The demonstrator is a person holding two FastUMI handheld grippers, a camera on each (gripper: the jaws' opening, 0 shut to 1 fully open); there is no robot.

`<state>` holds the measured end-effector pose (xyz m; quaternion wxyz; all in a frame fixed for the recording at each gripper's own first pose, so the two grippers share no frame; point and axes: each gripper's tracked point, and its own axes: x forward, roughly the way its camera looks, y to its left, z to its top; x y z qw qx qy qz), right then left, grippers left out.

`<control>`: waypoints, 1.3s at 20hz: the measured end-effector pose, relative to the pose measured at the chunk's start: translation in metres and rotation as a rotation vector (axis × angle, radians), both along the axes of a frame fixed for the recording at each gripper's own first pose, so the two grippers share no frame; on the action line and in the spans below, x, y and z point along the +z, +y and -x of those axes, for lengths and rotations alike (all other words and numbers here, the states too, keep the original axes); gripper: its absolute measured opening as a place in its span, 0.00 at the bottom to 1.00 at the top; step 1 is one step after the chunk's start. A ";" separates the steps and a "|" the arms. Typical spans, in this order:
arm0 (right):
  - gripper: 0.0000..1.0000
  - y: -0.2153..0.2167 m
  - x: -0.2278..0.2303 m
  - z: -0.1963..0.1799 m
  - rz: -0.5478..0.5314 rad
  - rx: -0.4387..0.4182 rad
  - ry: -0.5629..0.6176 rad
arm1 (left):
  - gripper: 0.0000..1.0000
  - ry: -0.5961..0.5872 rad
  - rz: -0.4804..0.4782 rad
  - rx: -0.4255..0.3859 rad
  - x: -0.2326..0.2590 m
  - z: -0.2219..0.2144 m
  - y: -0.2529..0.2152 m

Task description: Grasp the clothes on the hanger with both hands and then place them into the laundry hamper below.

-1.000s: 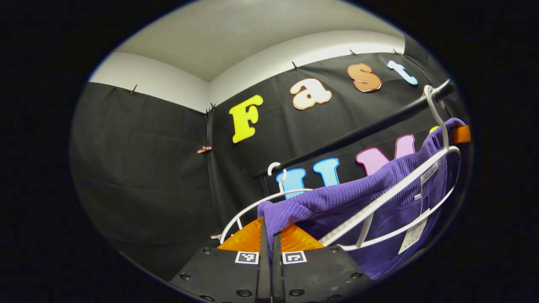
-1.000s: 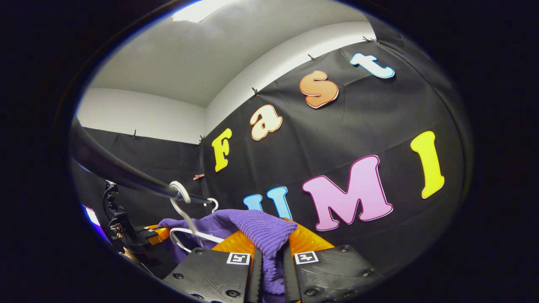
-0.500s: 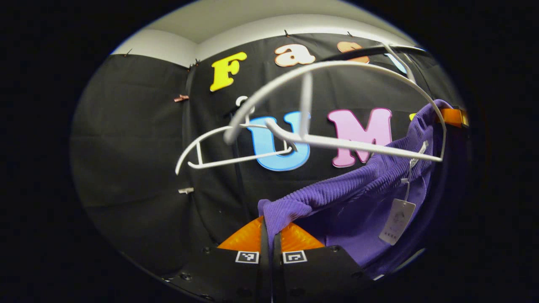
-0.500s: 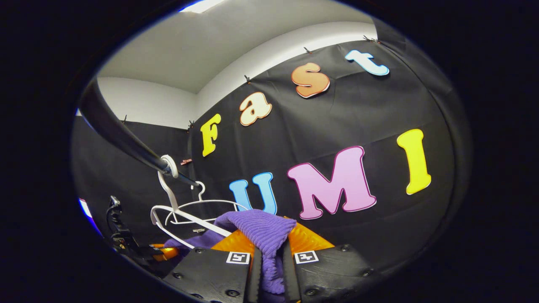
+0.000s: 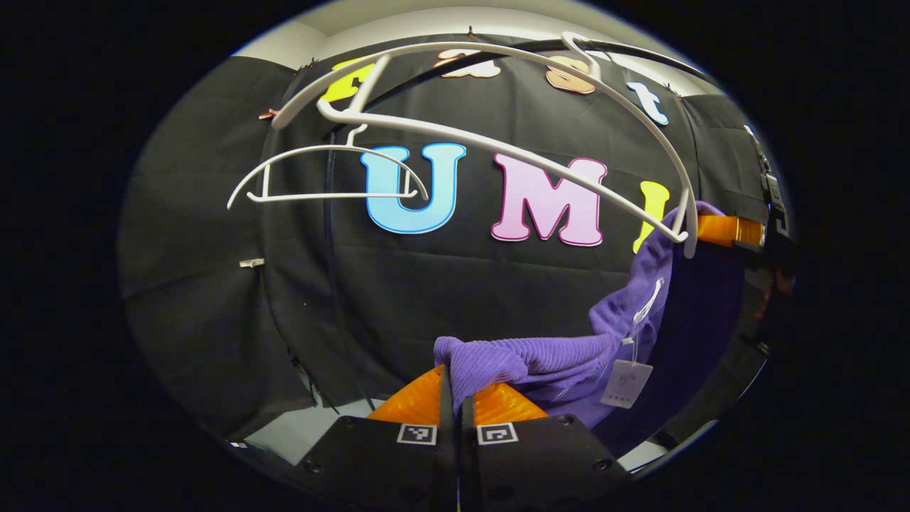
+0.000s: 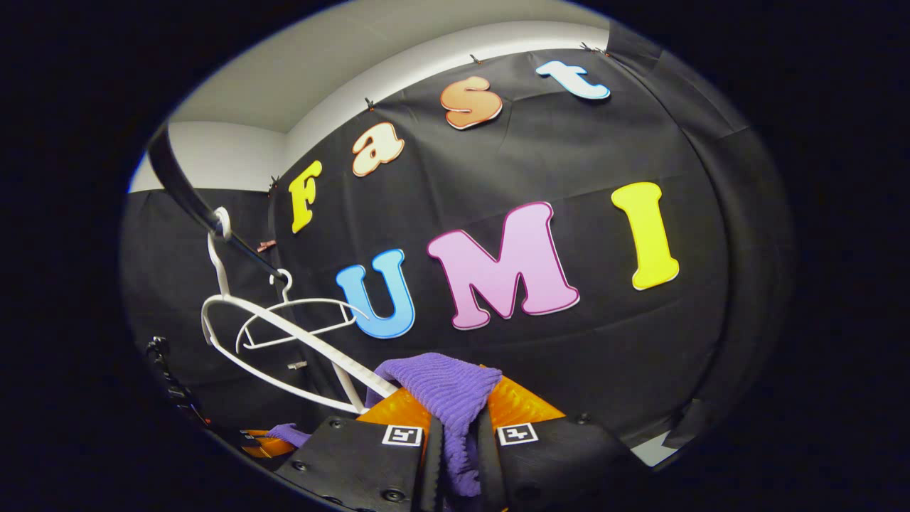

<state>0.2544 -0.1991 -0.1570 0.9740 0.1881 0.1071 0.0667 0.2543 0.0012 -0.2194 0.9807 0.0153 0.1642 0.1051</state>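
Evidently the purple garment (image 5: 540, 359) is off the white hanger (image 5: 498, 142), which hangs bare above on the rail (image 6: 178, 192), so the carry-down step is in hand; the next move calls for lowering both ends together toward the hamper, which probably lies below. The left gripper (image 5: 455, 405) points forward and slightly up, clamped on one corner; the right gripper (image 6: 458, 427), tilted upward, pinches the other.

purple ribbed garment (image 5: 540, 359), white hangers (image 5: 498, 135), white tag (image 5: 625, 382), black rail (image 6: 186, 199)
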 end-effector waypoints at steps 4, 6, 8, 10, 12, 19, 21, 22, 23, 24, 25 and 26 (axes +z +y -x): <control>0.24 0.001 -0.038 0.019 0.007 0.004 0.100 | 0.06 0.074 0.063 -0.013 -0.024 0.007 -0.009; 0.24 0.004 -0.058 0.030 0.012 0.011 0.148 | 0.06 0.125 0.094 -0.007 -0.044 0.013 -0.012; 0.24 0.014 -0.077 0.044 0.022 0.036 0.199 | 0.06 0.182 0.122 -0.017 -0.062 0.018 -0.019; 0.24 0.036 -0.101 0.064 -0.007 0.084 0.267 | 0.06 0.239 0.137 -0.023 -0.079 0.032 -0.024; 0.24 0.062 -0.118 0.082 -0.030 0.145 0.325 | 0.06 0.276 0.162 -0.025 -0.090 0.035 -0.028; 0.24 0.154 -0.145 0.140 -0.115 0.340 0.449 | 0.06 0.383 0.305 -0.060 -0.127 0.062 -0.056; 0.24 0.174 -0.159 0.160 -0.117 0.397 0.495 | 0.06 0.425 0.375 -0.048 -0.136 0.070 -0.063; 0.24 0.179 -0.164 0.168 -0.112 0.420 0.513 | 0.05 0.454 0.388 -0.034 -0.144 0.074 -0.061; 0.24 0.182 -0.171 0.173 -0.102 0.437 0.532 | 0.05 0.481 0.391 -0.022 -0.151 0.078 -0.059; 0.24 0.183 -0.178 0.181 -0.090 0.452 0.552 | 0.05 0.504 0.399 -0.015 -0.159 0.082 -0.056; 0.24 0.184 -0.185 0.189 -0.075 0.470 0.577 | 0.07 0.526 0.411 -0.009 -0.165 0.085 -0.054; 0.24 0.185 -0.191 0.198 -0.055 0.491 0.602 | 0.05 0.547 0.424 -0.006 -0.170 0.089 -0.054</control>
